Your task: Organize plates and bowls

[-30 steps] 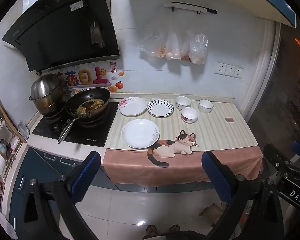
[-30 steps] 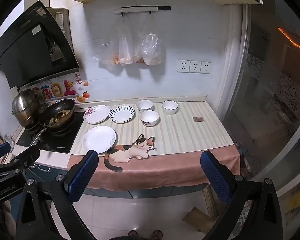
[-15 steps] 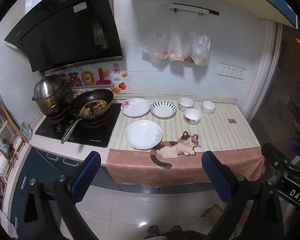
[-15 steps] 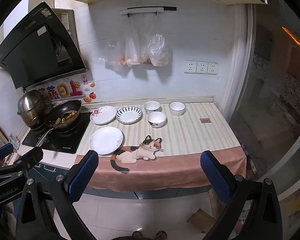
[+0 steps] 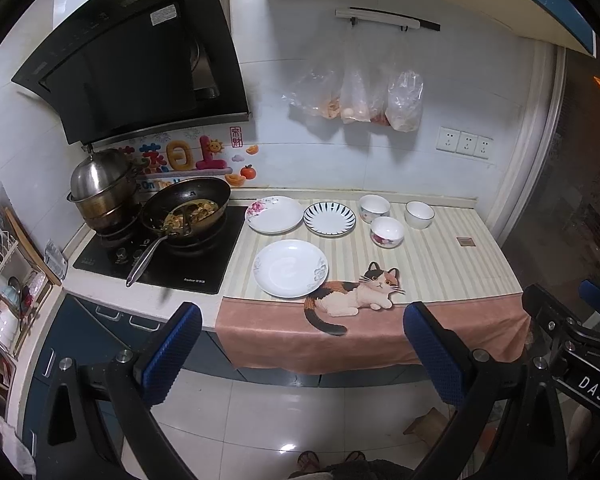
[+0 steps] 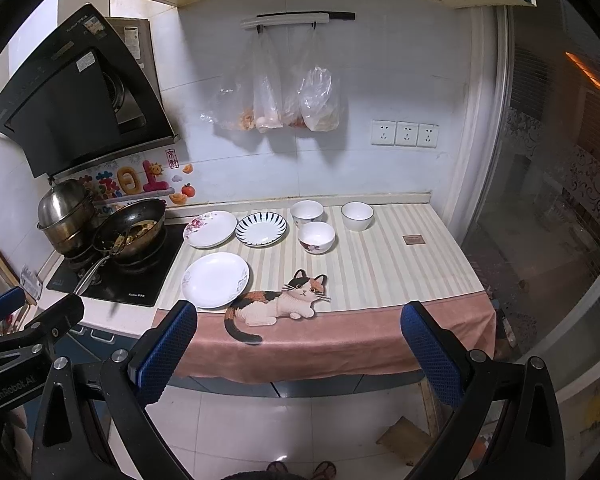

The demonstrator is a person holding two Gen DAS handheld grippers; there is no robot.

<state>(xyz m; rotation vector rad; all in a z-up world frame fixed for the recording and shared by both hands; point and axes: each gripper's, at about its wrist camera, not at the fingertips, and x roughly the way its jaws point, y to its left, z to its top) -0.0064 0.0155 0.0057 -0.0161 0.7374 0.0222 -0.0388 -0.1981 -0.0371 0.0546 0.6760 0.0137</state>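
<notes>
Both wide and empty: left claw (image 5: 302, 344), right claw (image 6: 298, 342), short of the worktop (image 6: 400, 264) front edge (three plates, three bowls untouched).

Each gripper, left gripper (image 5: 302, 344) and right gripper (image 6: 298, 340), has black angular arms with silver screws, tipped by blue textured pads (image 5: 170, 354). White lettering marks the bodies. Sandalled feet (image 5: 328, 460) show below.
</notes>
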